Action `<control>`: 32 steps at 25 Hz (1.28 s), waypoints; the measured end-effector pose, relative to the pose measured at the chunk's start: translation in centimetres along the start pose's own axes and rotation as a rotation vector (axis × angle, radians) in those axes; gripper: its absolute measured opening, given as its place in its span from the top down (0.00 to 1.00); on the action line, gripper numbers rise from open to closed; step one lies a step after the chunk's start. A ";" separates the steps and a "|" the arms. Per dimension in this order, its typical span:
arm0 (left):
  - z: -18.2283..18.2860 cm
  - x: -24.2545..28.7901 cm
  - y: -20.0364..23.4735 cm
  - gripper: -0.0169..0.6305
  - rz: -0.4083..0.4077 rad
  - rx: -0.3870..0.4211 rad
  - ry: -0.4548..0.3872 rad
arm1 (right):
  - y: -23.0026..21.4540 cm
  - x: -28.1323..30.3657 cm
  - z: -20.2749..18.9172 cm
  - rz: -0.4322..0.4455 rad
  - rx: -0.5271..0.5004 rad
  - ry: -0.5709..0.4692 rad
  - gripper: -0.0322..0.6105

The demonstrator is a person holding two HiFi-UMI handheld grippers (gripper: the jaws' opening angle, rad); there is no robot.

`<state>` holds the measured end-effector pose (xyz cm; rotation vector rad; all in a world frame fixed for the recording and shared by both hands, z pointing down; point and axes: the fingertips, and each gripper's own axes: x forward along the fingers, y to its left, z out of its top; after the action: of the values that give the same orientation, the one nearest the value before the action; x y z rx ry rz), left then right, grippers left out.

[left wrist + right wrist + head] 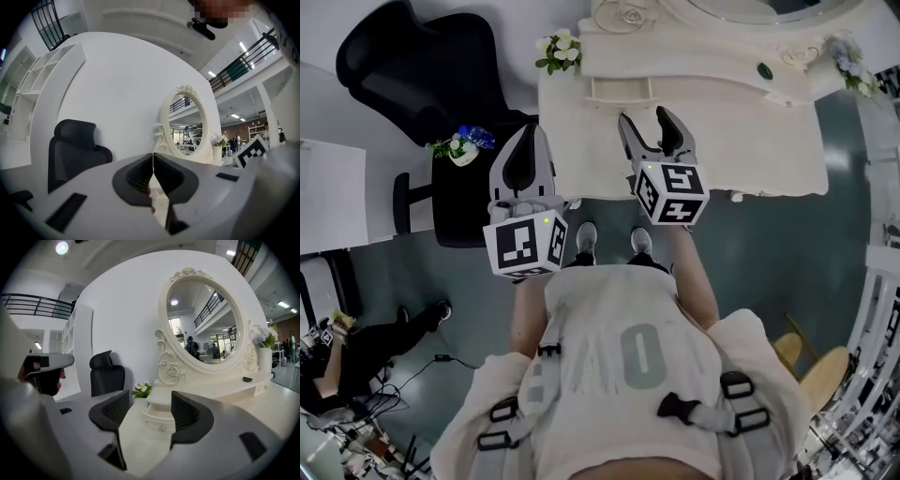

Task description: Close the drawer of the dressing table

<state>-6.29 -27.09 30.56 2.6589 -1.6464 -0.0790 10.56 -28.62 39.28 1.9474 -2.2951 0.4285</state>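
Drawer (622, 89) is sticking out at the back of the table (741, 141); right claw (645, 120) is hovering spread before it, left claw (528, 131) is hanging pressed together, empty.

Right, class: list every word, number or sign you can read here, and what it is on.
"0" (or a letter O): on the person's top.
On the marker cubes: square patterns only, no text.
Nothing else is readable.
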 end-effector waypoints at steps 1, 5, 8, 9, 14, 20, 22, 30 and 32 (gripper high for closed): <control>-0.2 -0.1 0.4 0.94 0.006 -0.001 0.005 | 0.2 0.7 -0.7 -0.001 -0.005 0.019 0.52; -1.0 -0.4 1.8 0.94 0.025 -0.003 0.024 | 0.8 2.7 -2.6 0.004 -0.035 0.078 0.52; -1.5 -0.8 2.7 0.94 0.042 0.003 0.033 | 0.5 4.2 -4.2 -0.010 -0.051 0.117 0.52; -1.5 -1.0 2.9 0.94 0.046 0.005 0.033 | 0.2 4.6 -4.9 -0.021 -0.050 0.131 0.52; -1.2 -1.6 4.3 0.94 0.077 0.006 0.021 | -1.6 7.0 -8.5 -0.089 -0.062 0.219 0.55; -1.8 -2.4 5.4 0.94 0.116 -0.001 0.035 | -2.9 9.1 -12.3 -0.132 -0.083 0.321 0.62; -1.9 -2.7 5.7 0.94 0.129 0.001 0.039 | -2.9 9.4 -13.1 -0.135 -0.085 0.340 0.68; -1.6 -3.7 6.6 0.94 0.176 0.011 0.041 | -3.2 10.8 -15.1 -0.137 -0.060 0.392 0.71; -1.7 -3.9 6.7 0.94 0.184 0.012 0.045 | -3.4 11.0 -15.5 -0.141 -0.047 0.405 0.71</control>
<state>-13.90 -26.61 32.65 2.4834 -1.8724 -0.0075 10.30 -35.30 57.39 1.7870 -1.8888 0.6753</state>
